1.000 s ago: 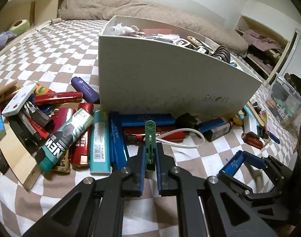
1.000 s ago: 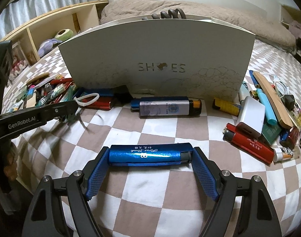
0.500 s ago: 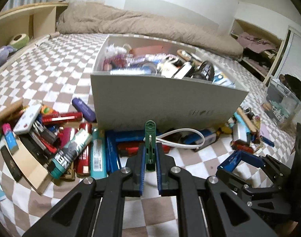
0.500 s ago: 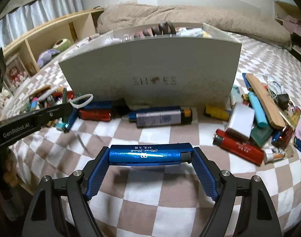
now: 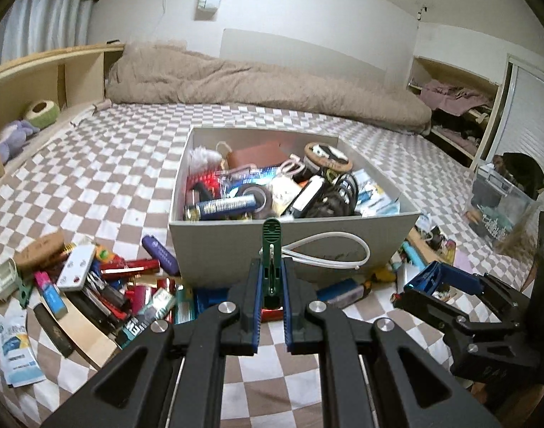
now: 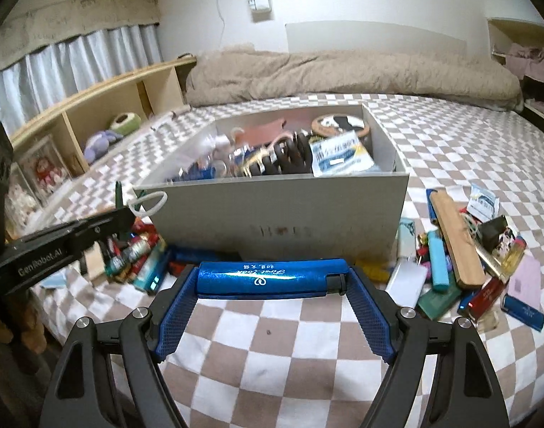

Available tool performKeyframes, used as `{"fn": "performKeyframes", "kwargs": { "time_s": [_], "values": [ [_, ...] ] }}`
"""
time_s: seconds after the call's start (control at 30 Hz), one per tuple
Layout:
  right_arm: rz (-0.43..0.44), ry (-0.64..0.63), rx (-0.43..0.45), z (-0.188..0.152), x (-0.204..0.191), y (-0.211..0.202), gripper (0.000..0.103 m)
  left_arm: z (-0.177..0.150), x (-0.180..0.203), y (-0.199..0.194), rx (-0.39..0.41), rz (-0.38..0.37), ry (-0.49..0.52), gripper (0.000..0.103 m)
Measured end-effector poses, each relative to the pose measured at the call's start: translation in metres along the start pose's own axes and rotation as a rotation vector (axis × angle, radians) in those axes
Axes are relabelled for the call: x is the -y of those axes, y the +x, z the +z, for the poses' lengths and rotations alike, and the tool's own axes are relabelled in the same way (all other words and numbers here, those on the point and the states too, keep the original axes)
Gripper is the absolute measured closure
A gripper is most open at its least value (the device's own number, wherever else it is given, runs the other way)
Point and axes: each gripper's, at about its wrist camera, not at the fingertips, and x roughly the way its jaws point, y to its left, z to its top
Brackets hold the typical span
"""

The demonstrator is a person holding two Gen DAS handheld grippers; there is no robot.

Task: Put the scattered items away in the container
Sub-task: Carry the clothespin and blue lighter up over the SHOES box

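— Presently, status of both grippers?
— I see the left gripper (image 5: 272, 285) with fingers clamped narrow on a green clip (image 5: 272, 246) trailing a white loop (image 5: 329, 251), lower centre. My right gripper (image 6: 272, 278) fingers grip a blue lighter (image 6: 268, 274) endwise.
— And the container?
— The box (image 5: 343, 239) stands mid-frame on the checkered bed (image 5: 111, 164), items scattered alongside.

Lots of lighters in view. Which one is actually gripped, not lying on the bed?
The metallic blue lighter with script lettering: it sits crosswise, clamped end to end in the right hand-held gripper, lifted above the checkered sheet. The other lighters lie loose around the box.
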Motion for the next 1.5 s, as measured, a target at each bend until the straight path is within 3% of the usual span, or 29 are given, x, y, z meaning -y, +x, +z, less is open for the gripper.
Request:
{"fn": "performKeyframes", "kwargs": {
  "time_s": [0.4, 0.8, 1.07, 1.5],
  "values": [
    [0.002, -0.062, 0.127, 0.038, -0.003, -0.037, 0.02, 0.032, 0.016, -0.027, 0.11, -0.009, 0.042, 0.093],
    [0.028, -0.061, 0.206, 0.081, 0.004, -0.049, 0.02, 0.073, 0.013, -0.03, 0.175, -0.028, 0.057, 0.093],
    [0.044, -0.056, 0.206, 0.109, 0.018, -0.041, 0.02, 0.097, 0.002, -0.006, 0.13, -0.066, 0.048, 0.093],
    [0.081, -0.02, 0.169, 0.136, 0.029, -0.017, 0.02, 0.112, 0.007, 0.057, -0.033, -0.106, 0.062, 0.093]
  ]
}}
